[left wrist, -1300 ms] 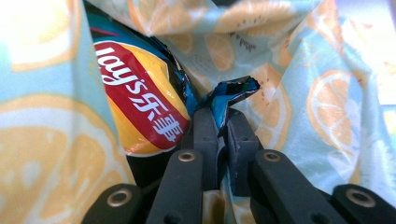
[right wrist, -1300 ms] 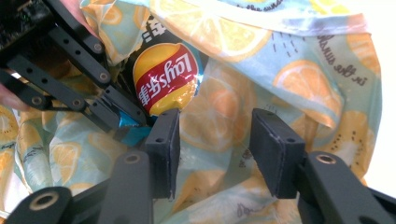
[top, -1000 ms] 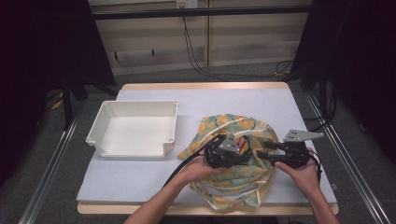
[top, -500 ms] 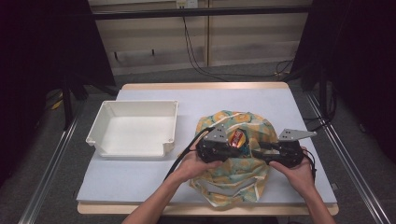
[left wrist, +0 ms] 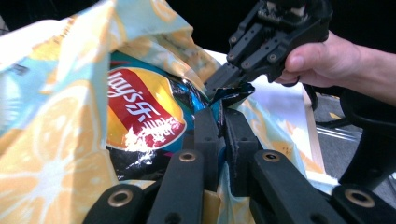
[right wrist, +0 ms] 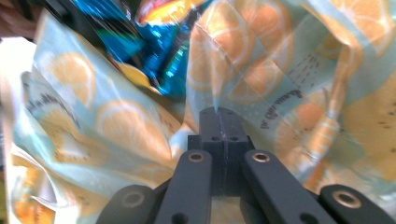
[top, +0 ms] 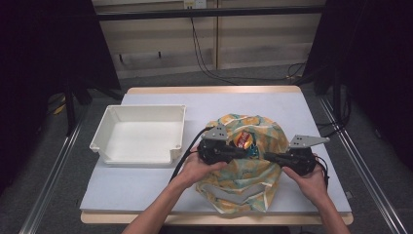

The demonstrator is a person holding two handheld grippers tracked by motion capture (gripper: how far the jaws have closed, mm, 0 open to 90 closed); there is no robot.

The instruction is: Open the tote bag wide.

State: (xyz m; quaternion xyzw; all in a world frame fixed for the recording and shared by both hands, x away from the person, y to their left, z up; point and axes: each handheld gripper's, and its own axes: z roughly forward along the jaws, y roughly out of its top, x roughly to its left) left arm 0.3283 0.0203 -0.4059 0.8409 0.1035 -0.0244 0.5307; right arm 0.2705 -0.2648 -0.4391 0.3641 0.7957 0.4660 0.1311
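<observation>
White desk [top: 146, 195], lower middle: bag [top: 253, 170] holds a chip packet [top: 242, 140]. Left claw [left wrist: 219, 123] and right claw [right wrist: 219, 122], just closed, clamp its cloth; thin pinches could slip, spilling the packet.

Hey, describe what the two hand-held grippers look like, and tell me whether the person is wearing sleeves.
Both the left gripper and the right gripper are black, with jointed arms pinned by brass-coloured rivets and flat block-shaped jaws. Each carries a grey three-cornered plate on top and trails a black cable. The forearms are bare, with no sleeves or gloves in view.
</observation>
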